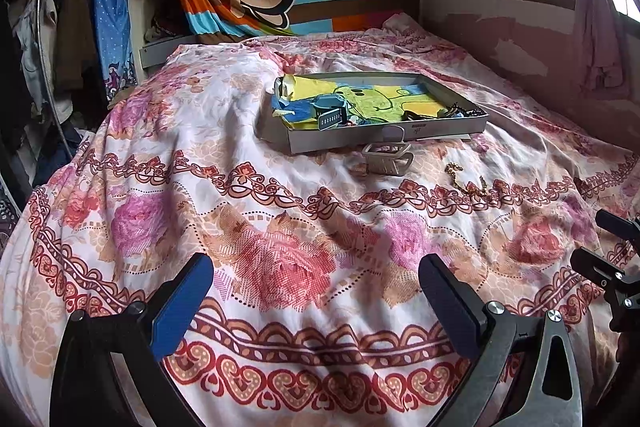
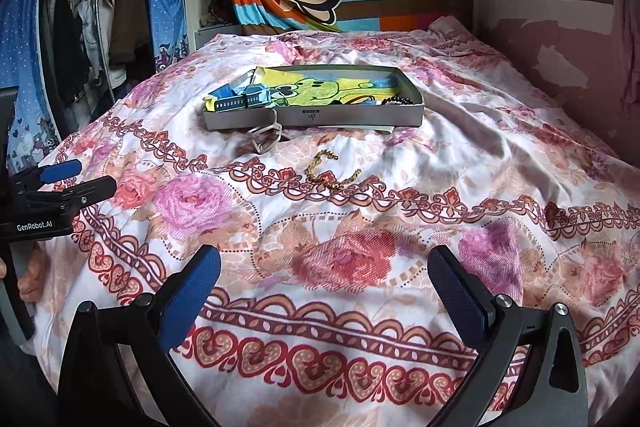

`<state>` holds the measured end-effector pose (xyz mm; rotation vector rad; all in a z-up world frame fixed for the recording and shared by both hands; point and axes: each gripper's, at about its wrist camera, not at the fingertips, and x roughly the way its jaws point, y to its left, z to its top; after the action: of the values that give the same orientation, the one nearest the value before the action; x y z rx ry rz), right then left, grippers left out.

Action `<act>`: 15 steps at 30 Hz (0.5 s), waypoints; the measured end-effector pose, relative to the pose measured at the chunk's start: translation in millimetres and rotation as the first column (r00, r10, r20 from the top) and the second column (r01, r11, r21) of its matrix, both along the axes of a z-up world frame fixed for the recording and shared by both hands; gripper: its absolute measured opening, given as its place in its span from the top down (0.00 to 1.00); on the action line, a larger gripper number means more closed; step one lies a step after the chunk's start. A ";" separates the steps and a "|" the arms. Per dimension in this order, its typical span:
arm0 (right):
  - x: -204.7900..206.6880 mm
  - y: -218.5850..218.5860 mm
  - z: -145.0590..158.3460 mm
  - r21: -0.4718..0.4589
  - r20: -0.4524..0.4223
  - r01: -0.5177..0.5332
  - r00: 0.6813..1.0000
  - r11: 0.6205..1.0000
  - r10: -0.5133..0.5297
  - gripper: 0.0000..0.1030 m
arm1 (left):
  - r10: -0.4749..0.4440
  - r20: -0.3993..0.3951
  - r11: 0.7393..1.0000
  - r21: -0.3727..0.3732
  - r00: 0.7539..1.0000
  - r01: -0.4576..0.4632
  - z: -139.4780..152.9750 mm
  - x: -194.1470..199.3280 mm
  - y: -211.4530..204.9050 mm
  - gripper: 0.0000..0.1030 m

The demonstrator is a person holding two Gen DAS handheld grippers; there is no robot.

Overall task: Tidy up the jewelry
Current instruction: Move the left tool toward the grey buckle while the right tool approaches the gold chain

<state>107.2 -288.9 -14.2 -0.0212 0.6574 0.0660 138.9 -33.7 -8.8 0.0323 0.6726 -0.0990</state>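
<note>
Now I'm holding both jaws spread above the bed (image 2: pixel 460 155), worrying the gold chain (image 2: pixel 326 173) may sink into folds and slip.

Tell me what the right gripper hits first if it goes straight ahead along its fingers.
The right gripper, open and empty, likely meets the floral bedspread first, then the gold chain lying before the tray. Depth is uncertain.

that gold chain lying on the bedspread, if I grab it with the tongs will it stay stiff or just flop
Probably flop: the gold chain lies in a loose curve of small links, so it should drape from wherever it is pinched. It looks thin, so it may slip between the pads. The soft, wrinkled bedspread could give under it and make pinching harder.
</note>
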 end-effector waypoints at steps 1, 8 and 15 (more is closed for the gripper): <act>1.4 0.5 -0.2 -0.005 -0.001 0.000 1.000 1.000 0.000 0.01 | 0.000 -0.001 1.000 0.001 1.000 0.000 -0.1 3.5 -0.2 0.00; 14.5 0.2 -3.5 -0.022 -0.010 0.011 1.000 1.000 -0.011 0.01 | -0.004 -0.015 1.000 0.022 1.000 0.004 -5.2 24.7 -4.1 0.00; 31.4 2.2 -4.1 -0.094 0.008 0.018 1.000 0.995 -0.017 0.01 | -0.003 -0.023 1.000 0.028 1.000 0.004 -5.4 46.0 -6.3 0.00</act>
<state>138.6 -286.8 -18.3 -0.1066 0.6526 0.0180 184.9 -40.0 -14.2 0.0598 0.6969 -0.0933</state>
